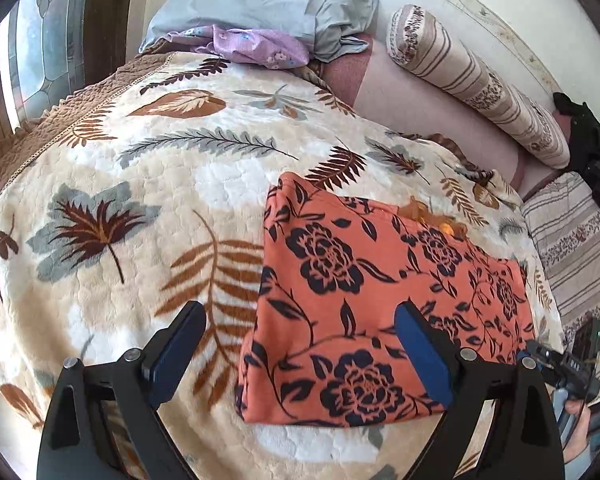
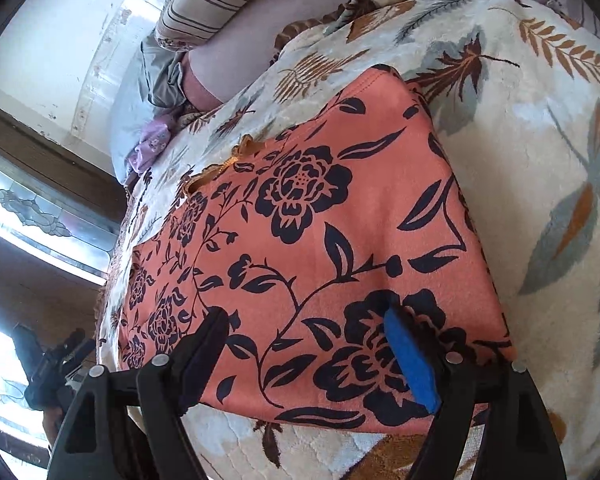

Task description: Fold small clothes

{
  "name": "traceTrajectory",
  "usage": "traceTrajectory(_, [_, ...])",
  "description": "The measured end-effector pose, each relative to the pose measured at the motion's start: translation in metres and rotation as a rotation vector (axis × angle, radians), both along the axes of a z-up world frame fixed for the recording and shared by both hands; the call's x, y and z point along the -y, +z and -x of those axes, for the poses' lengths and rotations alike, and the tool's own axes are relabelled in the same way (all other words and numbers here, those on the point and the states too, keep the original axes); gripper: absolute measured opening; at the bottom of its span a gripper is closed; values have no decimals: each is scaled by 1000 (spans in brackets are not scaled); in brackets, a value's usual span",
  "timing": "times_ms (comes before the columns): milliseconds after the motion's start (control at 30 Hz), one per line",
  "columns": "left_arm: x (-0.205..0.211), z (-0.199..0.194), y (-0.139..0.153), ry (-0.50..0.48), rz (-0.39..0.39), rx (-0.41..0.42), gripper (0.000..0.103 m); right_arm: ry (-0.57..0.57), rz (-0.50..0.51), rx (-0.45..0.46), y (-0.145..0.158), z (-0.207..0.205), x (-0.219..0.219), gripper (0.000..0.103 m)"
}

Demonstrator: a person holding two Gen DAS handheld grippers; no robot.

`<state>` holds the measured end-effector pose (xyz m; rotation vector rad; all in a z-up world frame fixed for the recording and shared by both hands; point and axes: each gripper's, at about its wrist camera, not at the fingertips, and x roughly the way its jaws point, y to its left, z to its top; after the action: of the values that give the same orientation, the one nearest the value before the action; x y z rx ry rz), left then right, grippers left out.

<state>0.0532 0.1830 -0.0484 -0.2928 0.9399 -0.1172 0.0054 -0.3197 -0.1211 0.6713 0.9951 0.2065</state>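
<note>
Nearest in the left wrist view, the left gripper [image 1: 300, 332] stands with its jaws wide apart and nothing between them, one finger over the leaf-print blanket [image 1: 140, 168] and the other over the near left part of the orange floral garment [image 1: 364, 300]. In the right wrist view the right gripper [image 2: 304, 336] is likewise spread and empty, poised over the garment's [image 2: 320, 240] near edge; whether its fingertips [image 2: 410, 356] press the cloth I cannot tell.

The garment lies flat on the blanket [image 2: 540, 140] as a roughly square packet with straight edges and a smooth top, so it looks already folded at least once. A ruffled orange trim [image 2: 228, 160] peeks out along one far edge.

My judgement is that the fold is late or nearly finished, with both grippers between grasps. If another fold is wanted, the next move calls for pinching two corners of one edge, lifting all layers together, and laying them across to the opposite edge without dragging the packet on the plush blanket. The stray trim could be tucked under then.

Farther off lie a purple floral cloth [image 1: 256, 46], a grey pillow [image 1: 268, 0] and a striped bolster [image 1: 472, 80] by the wall
</note>
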Motion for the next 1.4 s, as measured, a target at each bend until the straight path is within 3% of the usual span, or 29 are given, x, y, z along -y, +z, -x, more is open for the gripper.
traceTrajectory(133, [-8, -50, -23, 47, 36, -97, 85, 6, -49, 33, -2, 5, 8, 82])
traceTrajectory(233, [-9, -88, -43, 43, 85, -154, 68, 17, -81, 49, -4, 7, 12, 82])
traceTrajectory(333, [-13, -119, -69, 89, 2, -223, 39, 17, -109, 56, -4, 8, 15, 82])
traceTrajectory(367, [-20, -126, -76, 105, 34, -227, 37, 19, -112, 56, -4, 7, 15, 82])
traceTrajectory(433, [-28, -133, -71, 129, 64, -199, 37, 23, -115, 53, -4, 6, 16, 82])
traceTrajectory(567, [-29, -138, -55, 151, -52, -137, 38, 22, -115, 53, -5, 5, 16, 82])
traceTrajectory(667, [-32, -125, -45, 151, -28, -100, 40, 24, -110, 55, -5, 5, 16, 83])
traceTrajectory(833, [-16, -64, -9, 87, 37, 29, 69, 22, -93, 66, -4, 7, 14, 83])
traceTrajectory(900, [-6, -34, -2, 57, 62, 75, 85, 19, -79, 74, -3, 8, 12, 83])
traceTrajectory(1000, [12, -4, -16, -2, 44, 58, 89, 9, -64, 84, -2, 11, 9, 83])
traceTrajectory(1133, [22, -2, -72, -39, -72, -198, 87, -4, -53, 87, -2, 16, 7, 83])
traceTrajectory(1300, [17, 19, -23, 17, -23, -67, 88, -13, -85, 88, -3, 22, 12, 83])
traceTrajectory(1400, [25, 31, -3, 9, -68, 7, 89, -18, -117, 83, -4, 23, 17, 83])
